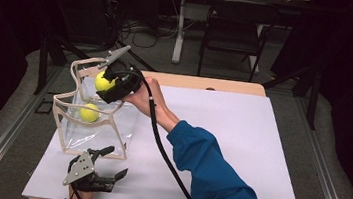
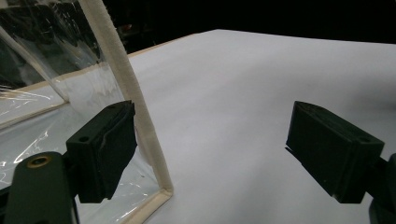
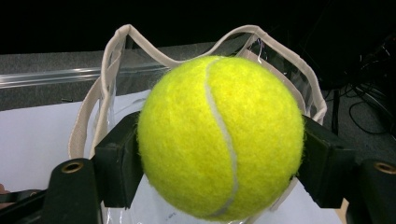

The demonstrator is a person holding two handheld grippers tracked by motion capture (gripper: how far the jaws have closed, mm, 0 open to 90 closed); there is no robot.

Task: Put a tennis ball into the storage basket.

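I note a dark room — black surrounds on both sides. The grey floor [image 1: 289, 67] carries loose cables [image 1: 142, 30]. A black chair [image 1: 235, 33] and a white table leg [image 1: 179, 29] stand beyond the white-topped table [image 1: 240, 137] — evenly lit.

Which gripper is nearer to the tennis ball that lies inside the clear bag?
Right. The right gripper holds another ball above the clear bag, just over the ball inside. The left gripper rests open on the table, in front of the bag's near corner.

Lab-like room; dark curtains [image 1: 0, 34]; floor cables [image 1: 142, 27]; paper-covered table [image 1: 239, 152]; chair [image 1: 235, 28].
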